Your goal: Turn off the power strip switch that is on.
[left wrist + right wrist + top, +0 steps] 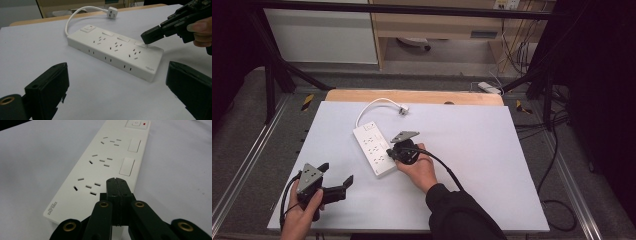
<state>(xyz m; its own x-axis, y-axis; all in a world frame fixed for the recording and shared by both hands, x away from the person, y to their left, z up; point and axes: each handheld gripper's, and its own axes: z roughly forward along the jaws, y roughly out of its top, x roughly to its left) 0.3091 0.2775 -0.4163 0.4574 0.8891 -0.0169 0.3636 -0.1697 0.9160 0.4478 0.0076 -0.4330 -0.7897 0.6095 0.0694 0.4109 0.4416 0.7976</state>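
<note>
Jaws together on white three-switch power strip (100,167)

The power strip (100,170) is smooth, glossy white plastic; the counter (472,150) is matt white with a wooden back edge; the fingers (47,92) are matt black plastic.

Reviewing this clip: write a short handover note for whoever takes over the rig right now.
Right claw: shut, tips down on the switch nearest the unplugged-cord-free end of the white power strip; nothing gripped.
Left claw: open, holds nothing, near the table's front left.
Strip lies mid-table, its plug loose on the table.
Done: first switch reached. Left: probably the other two socket switches, maybe the main one.
</note>
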